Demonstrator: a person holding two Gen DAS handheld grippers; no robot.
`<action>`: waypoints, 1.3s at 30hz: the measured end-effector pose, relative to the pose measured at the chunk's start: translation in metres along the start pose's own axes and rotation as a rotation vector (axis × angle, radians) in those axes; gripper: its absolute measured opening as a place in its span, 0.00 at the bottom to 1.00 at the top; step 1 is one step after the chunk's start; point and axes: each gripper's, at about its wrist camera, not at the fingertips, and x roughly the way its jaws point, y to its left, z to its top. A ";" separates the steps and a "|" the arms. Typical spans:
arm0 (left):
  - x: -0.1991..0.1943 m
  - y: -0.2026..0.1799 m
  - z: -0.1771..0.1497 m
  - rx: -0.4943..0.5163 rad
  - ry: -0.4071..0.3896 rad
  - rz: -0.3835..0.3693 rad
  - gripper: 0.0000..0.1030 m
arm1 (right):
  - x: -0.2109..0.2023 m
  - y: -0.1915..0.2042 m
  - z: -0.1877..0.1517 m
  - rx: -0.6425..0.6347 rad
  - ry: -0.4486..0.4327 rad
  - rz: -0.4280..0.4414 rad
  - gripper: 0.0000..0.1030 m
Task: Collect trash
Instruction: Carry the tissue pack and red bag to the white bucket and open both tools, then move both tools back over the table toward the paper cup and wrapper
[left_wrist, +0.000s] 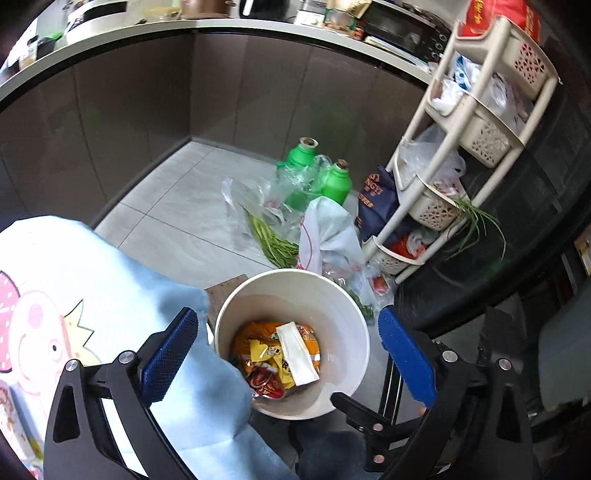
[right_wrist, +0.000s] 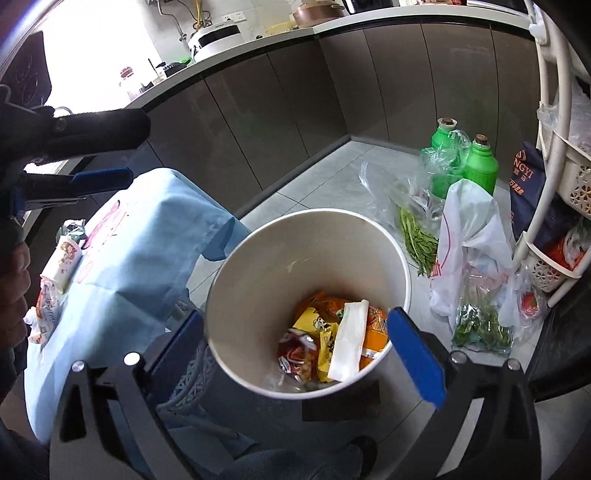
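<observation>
A round white trash bin (right_wrist: 258, 258) is standing upright and open on the tiled floor, just beside a surface draped in light blue cloth. At its bottom, crumpled snack wrappers (right_wrist: 317, 332) in orange, yellow and red are lying in a loose heap, with a folded white paper strip (right_wrist: 349, 341) resting slantwise on top of them. On the blue cloth, a small printed paper cup (right_wrist: 62, 264) is lying on its side, touching a crumpled white wrapper (right_wrist: 44, 314).
</observation>
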 end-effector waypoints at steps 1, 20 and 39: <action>-0.003 0.001 0.000 -0.009 -0.001 0.001 0.92 | -0.002 0.001 0.001 0.002 -0.001 0.000 0.97; -0.154 0.028 -0.050 -0.149 -0.115 0.162 0.92 | -0.096 0.095 0.030 -0.124 -0.116 0.063 0.97; -0.277 0.167 -0.207 -0.511 -0.138 0.384 0.92 | -0.093 0.259 0.007 -0.348 -0.029 0.241 0.97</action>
